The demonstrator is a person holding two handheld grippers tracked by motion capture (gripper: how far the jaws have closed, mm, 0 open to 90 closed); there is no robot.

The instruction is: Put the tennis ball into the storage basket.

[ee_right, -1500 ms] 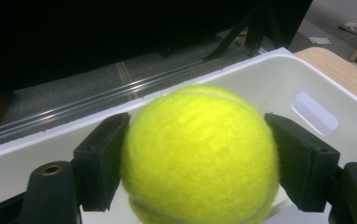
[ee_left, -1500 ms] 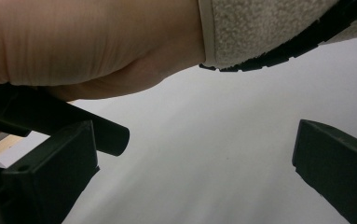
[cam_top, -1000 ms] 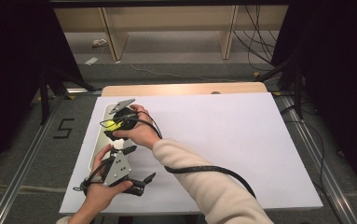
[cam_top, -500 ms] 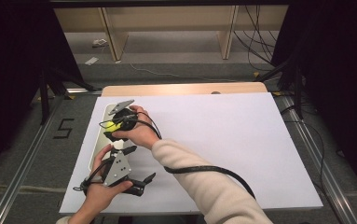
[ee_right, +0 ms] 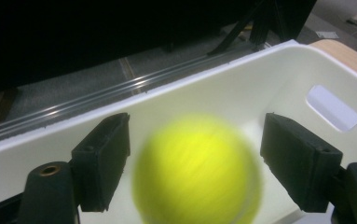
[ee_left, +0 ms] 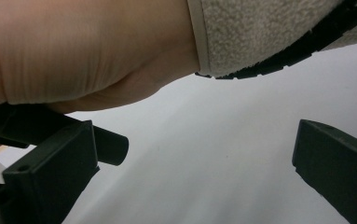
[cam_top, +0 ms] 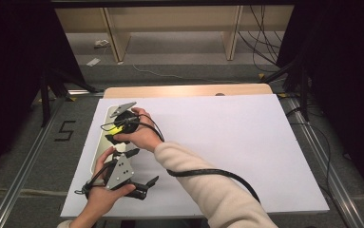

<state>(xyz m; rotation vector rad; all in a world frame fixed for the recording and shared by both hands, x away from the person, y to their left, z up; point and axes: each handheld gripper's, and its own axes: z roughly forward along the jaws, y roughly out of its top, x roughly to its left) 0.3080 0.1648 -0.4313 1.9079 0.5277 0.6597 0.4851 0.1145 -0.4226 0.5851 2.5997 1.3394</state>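
The white bin lies along the left edge of the table; the white surface to its right is open out to the far and right edges.

The right hand reaches across to the bin and holds the right claw over it. In the right gripper view, the right claw stands wide open, gripping nothing. The tennis ball appears blurred between the jaws, with a gap to each, inside the bin, whose end wall carries a handle slot.

The left hand rests near the table's front-left corner. The left claw is open and empty, pointing at the right sleeve.
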